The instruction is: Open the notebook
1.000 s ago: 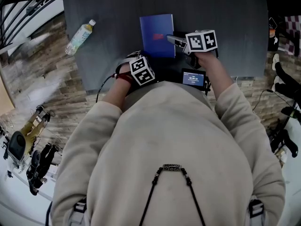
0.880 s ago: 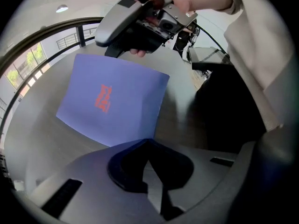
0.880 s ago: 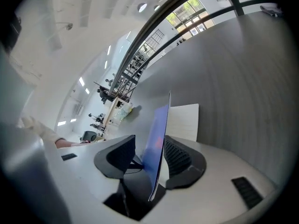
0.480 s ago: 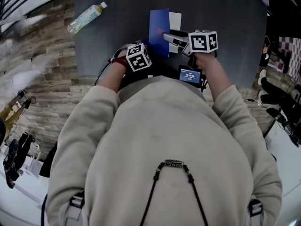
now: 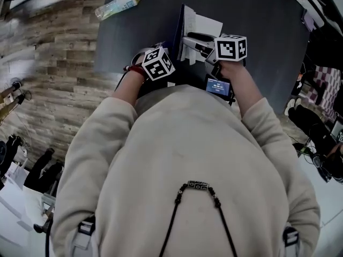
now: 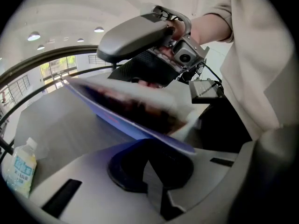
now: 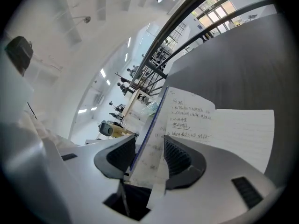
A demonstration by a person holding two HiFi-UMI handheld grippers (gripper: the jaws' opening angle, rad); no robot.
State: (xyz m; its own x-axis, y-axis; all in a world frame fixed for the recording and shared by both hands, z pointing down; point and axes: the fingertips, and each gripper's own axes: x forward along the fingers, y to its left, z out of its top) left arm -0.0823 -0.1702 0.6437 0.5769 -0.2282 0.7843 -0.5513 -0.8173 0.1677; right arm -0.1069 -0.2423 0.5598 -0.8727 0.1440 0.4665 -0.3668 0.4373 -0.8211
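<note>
Notebook [image 7: 187,120] lies on the table [image 5: 257,31], near its front edge. Handwritten lines on the inner page are too small to read; bottle [image 5: 119,4] label illegible. Right gripper [image 7: 147,155] pinches the blue cover plus a few leaves. Left gripper [image 6: 149,164] jaws nearly together, empty, just under the cover. Cover stands steeper than half a second ago; more page shows.

Held close side by side, the left claw [image 6: 149,164] is closed and the right claw [image 7: 148,154] clamps the notebook [image 7: 219,129].
</note>
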